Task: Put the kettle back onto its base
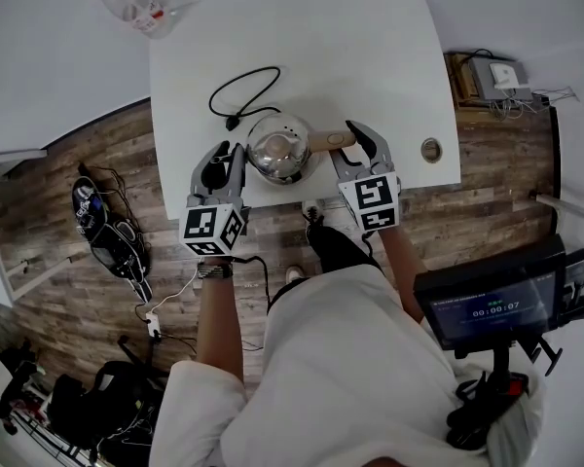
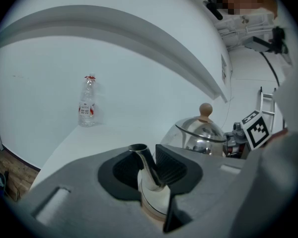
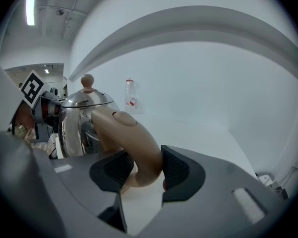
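Observation:
A shiny steel kettle (image 1: 277, 149) with a wooden lid knob stands near the white table's (image 1: 302, 37) front edge. In the right gripper view my right gripper (image 3: 144, 170) is shut on its beige handle (image 3: 134, 143), a pad on either side. My left gripper (image 2: 148, 165) is at the kettle's left, and its pads close on the metal spout (image 2: 144, 162). A black cord (image 1: 243, 90) loops across the table and runs in under the kettle's far side. I cannot make out a base apart from the kettle, nor whether the kettle is lifted.
A clear plastic bottle (image 1: 136, 8) lies at the table's far left corner. A round cable hole (image 1: 430, 149) sits near the right edge. On the floor there are bags and cables at left, with a monitor on a stand (image 1: 492, 305) at right.

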The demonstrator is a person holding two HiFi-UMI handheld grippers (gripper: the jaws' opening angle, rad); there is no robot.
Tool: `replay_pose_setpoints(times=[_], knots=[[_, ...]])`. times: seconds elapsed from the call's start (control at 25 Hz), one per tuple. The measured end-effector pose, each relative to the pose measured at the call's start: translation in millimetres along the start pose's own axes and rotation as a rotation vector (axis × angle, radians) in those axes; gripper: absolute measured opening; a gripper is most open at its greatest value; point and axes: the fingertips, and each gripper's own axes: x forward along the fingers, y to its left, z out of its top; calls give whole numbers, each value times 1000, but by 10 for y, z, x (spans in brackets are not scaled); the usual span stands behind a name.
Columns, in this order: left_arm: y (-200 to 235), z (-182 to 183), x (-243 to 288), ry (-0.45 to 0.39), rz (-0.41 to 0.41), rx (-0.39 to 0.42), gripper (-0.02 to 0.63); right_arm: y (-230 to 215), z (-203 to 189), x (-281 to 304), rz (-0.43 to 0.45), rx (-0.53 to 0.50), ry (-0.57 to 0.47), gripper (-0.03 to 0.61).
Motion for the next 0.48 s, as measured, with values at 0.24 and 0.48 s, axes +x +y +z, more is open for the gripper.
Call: replay_pose_setpoints(times=[0.24,0.48], knots=[[-26,-25,25,13,6,14,107,-50,-72,-4,-16,23,9,176],[-9,-98,-15,43,17,24,107,-198,-153,-73,-70,64,37,179]])
